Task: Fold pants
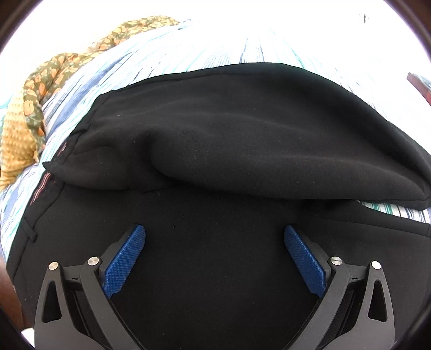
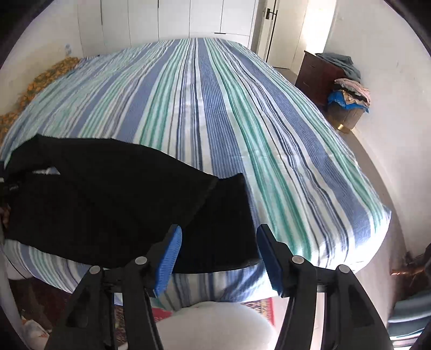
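Observation:
The black pants (image 1: 229, 140) lie on the striped bed (image 1: 113, 78), with one part folded over the other into a thick roll-like fold. My left gripper (image 1: 215, 231) is open and empty, hovering low over the lower layer of the pants near the fold. In the right wrist view the pants (image 2: 107, 199) lie at the bed's near left corner, one end reaching the front edge. My right gripper (image 2: 219, 234) is open and empty, just in front of that end by the bed's edge (image 2: 215, 280).
An orange floral blanket (image 1: 40, 88) lies bunched at the bed's left side. A brown dresser (image 2: 320, 72) and a stool piled with clothes (image 2: 350, 99) stand right of the bed. White closet doors (image 2: 188, 18) are beyond it. A white rounded object (image 2: 215, 323) is below the gripper.

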Motion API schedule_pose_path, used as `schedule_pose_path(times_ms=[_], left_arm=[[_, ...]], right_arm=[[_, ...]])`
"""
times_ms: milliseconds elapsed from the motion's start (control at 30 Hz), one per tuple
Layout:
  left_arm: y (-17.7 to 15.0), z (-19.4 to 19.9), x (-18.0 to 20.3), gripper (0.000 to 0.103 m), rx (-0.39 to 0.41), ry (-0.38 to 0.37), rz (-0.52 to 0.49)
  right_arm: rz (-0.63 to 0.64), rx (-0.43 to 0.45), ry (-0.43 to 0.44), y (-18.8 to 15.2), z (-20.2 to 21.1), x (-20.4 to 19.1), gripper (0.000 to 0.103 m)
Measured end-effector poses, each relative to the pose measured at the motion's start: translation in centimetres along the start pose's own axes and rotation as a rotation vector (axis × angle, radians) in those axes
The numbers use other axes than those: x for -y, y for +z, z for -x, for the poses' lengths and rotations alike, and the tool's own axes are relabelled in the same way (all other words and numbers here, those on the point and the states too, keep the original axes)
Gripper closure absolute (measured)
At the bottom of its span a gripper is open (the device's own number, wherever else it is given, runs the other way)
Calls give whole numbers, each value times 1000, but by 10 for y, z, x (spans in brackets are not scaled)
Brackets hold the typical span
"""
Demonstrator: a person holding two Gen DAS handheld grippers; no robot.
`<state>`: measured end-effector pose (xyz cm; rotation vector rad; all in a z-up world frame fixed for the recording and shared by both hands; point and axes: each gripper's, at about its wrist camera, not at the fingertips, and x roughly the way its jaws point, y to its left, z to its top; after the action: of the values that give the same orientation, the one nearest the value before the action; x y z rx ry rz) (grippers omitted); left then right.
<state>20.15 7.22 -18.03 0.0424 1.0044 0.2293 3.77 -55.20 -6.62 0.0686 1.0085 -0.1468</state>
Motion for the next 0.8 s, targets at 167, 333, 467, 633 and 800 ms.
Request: schedule_pose_path(times_ms=[167, 333, 467, 633, 800], left_arm=[[-1, 2, 5, 1, 7, 16, -9], [0, 4, 0, 0, -11, -11, 14], [4, 1, -4, 0, -32, -26, 23], [32, 16, -20, 3, -117, -167, 85], [104, 35, -44, 3, -30, -343, 241]], right_arm=[[-236, -79, 451, -17, -15, -62, 35], [-551, -92, 477, -33, -71, -68, 34], [-800, -24, 407, -30, -93, -50, 39], [-755, 34, 267, -18, -86, -41, 99], [-573, 148, 350, 1, -28, -46, 99]])
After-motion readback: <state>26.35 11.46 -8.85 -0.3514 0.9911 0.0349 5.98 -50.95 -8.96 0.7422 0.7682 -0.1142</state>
